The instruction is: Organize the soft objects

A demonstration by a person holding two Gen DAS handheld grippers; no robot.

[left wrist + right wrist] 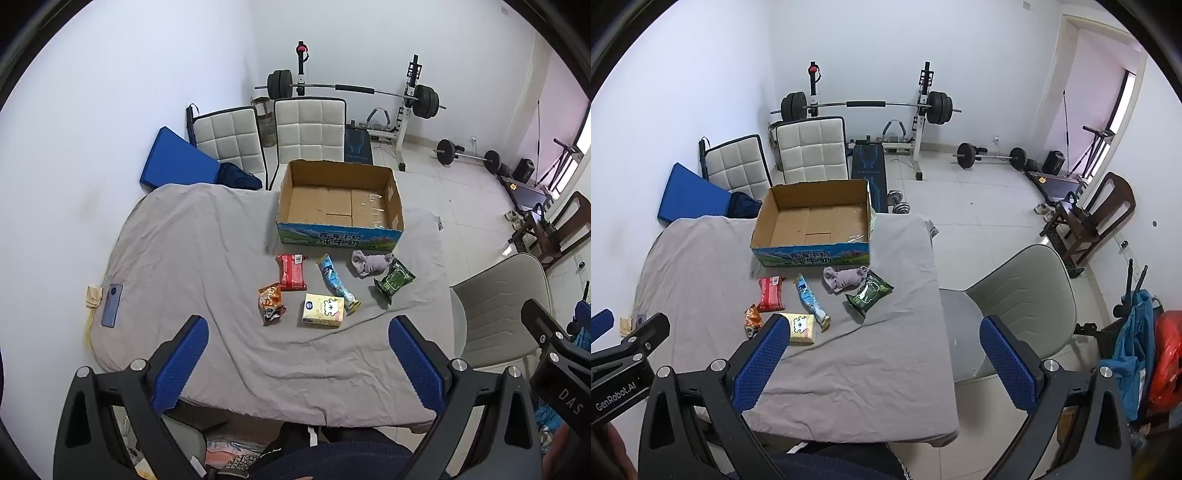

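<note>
The left gripper is held with its two blue-padded fingers spread wide apart, nothing between them. The right gripper is posed the same way, its blue pads wide apart and empty. The two grippers sit side by side, near each other, each showing at the edge of the other's view.

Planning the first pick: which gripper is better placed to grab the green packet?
Right, probably. The green packet lies on the right of the cluster, nearer the open right gripper.

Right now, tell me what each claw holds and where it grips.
Nothing is held. The left claw and right claw are both open above the grey cloth.
</note>
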